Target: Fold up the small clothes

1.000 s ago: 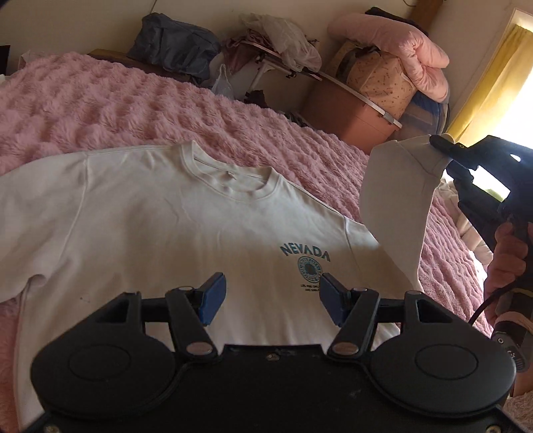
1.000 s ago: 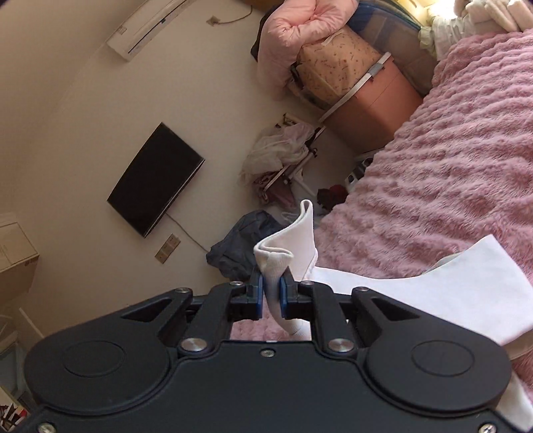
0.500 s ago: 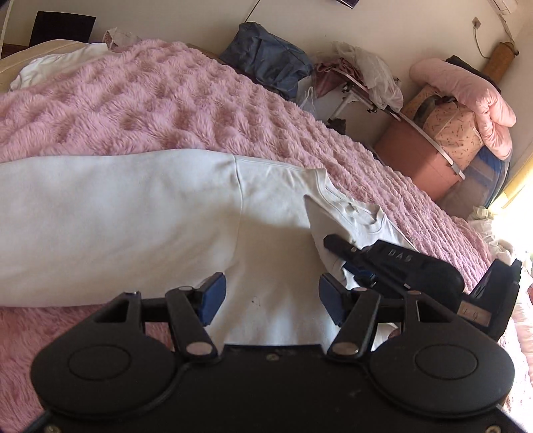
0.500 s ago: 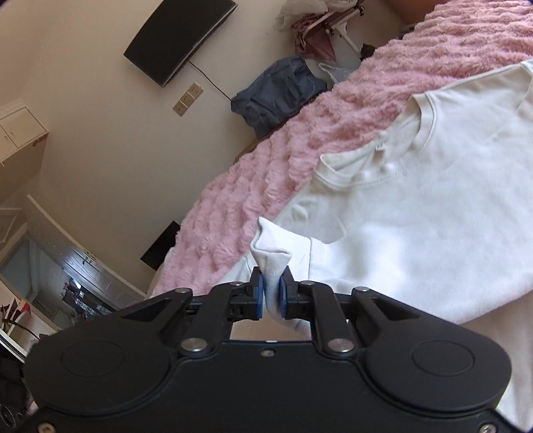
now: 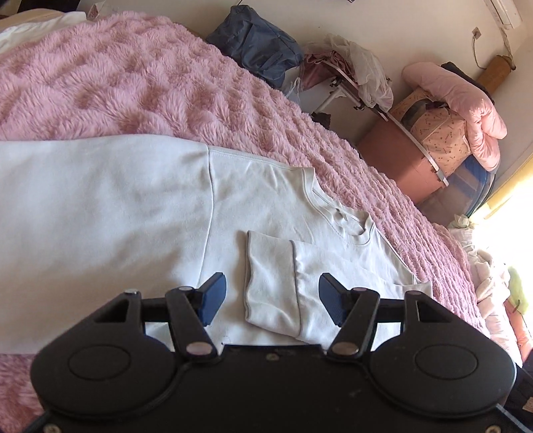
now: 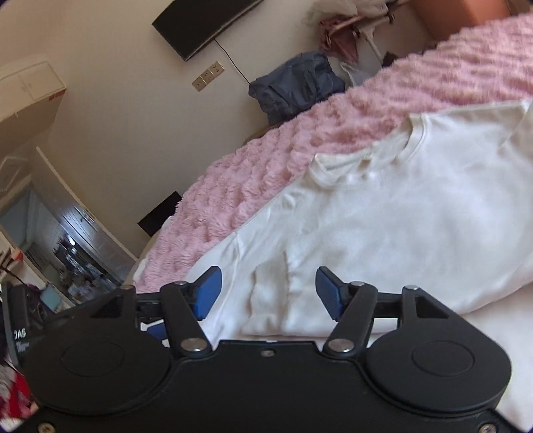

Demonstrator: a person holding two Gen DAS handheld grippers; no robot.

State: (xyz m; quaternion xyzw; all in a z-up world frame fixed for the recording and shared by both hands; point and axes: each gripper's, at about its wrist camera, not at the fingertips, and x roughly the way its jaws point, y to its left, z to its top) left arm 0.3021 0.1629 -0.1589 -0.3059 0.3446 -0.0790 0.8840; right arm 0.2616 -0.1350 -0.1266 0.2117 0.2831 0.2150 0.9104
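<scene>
Both claws released; folded sleeve lies lengthwise on the shirt, dead ahead of the left claw.

A lived-in home bedroom: a bed under a fluffy pink blanket fills the near scene, a dark television hangs on the far wall above sockets, and piled clothes, storage boxes and a pink duvet crowd the far right corner

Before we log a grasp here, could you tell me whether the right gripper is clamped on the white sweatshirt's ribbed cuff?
No, the right gripper stands open, its blue pads apart on either side of the white sweatshirt's ribbed cuff, which lies released between them.
</scene>
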